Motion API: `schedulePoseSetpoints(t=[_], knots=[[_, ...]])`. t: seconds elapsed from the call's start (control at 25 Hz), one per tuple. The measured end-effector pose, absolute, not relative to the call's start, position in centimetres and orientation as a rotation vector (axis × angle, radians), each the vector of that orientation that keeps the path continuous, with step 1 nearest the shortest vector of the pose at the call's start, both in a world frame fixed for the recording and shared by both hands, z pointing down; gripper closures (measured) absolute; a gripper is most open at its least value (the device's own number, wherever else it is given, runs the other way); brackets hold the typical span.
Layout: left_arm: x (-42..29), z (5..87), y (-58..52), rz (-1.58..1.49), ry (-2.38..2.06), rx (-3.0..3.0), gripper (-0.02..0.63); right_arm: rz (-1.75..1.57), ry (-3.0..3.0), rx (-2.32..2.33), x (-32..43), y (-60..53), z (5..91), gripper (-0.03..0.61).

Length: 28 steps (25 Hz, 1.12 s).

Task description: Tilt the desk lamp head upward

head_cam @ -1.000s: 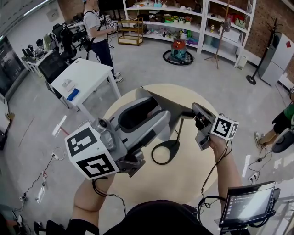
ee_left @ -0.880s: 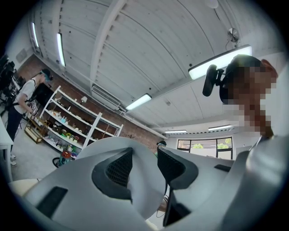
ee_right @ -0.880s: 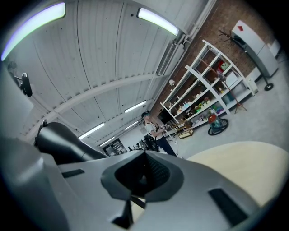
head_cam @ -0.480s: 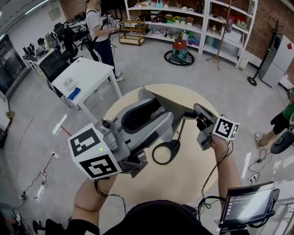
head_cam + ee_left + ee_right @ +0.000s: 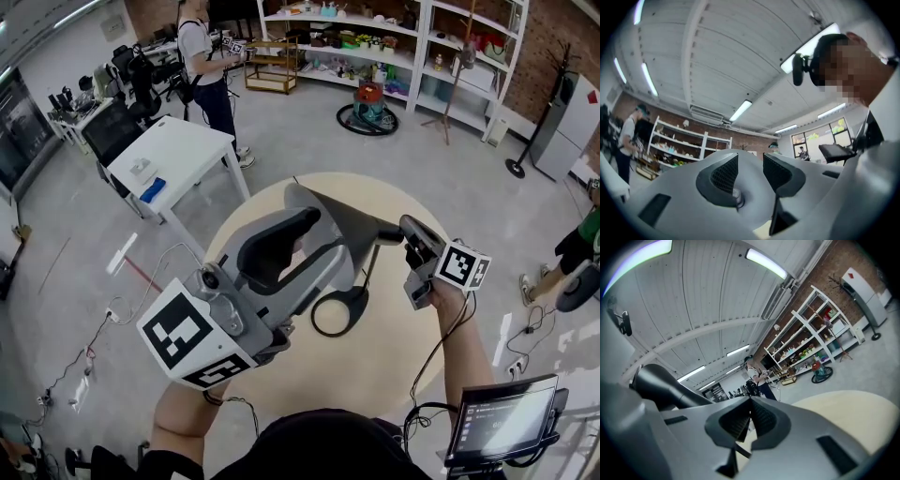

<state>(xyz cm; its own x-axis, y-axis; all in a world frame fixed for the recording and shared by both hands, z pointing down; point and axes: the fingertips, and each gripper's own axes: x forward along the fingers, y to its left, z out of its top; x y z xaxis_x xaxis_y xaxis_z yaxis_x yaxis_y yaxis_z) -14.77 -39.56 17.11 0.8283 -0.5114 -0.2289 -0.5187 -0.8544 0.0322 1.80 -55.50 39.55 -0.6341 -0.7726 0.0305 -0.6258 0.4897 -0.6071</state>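
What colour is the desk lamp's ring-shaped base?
Black; the base shows best in the head view.

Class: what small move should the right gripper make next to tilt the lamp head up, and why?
Probably open the right gripper and shift it onto the lamp head: its jaws are together on nothing, and the black head lies just beside them.

The desk lamp [image 5: 351,300] looks matt black, the table [image 5: 375,375] smooth and pale, the left hand-held gripper [image 5: 750,171] smooth grey plastic.
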Motion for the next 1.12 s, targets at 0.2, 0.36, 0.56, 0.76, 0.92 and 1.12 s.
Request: schedulePoseSetpoints(t=[0.2,0.36,0.56,0.76,0.92,1.12], knots=[[-17.0,18.6,-39.9,0.360,0.943,-2.918,0.457,-0.872,2.477,-1.208,2.4,-55.1,40.1,0.575],[-18.8,21.3,-40.4,0.380,1.026,-2.973,0.457,-0.868,2.479,-1.209,2.4,-54.0,40.4,0.575],[-19.4,25.2,-40.4,0.330,1.111,-3.021,0.457,-0.837,2.523,-1.204,2.3,-51.9,40.6,0.575],[-19.7,30.6,-39.6,0.212,1.198,-3.079,0.457,-0.836,2.576,-1.153,0.0,-48.2,40.8,0.575],[-18.5,35.8,-38.2,0.091,1.214,-3.187,0.457,-0.852,2.633,-1.142,-1.9,-44.9,42.0,0.575],[-18.1,42.4,-36.5,-0.012,1.342,-3.284,0.457,-0.811,2.682,-1.252,-4.1,-41.1,44.4,0.575]])
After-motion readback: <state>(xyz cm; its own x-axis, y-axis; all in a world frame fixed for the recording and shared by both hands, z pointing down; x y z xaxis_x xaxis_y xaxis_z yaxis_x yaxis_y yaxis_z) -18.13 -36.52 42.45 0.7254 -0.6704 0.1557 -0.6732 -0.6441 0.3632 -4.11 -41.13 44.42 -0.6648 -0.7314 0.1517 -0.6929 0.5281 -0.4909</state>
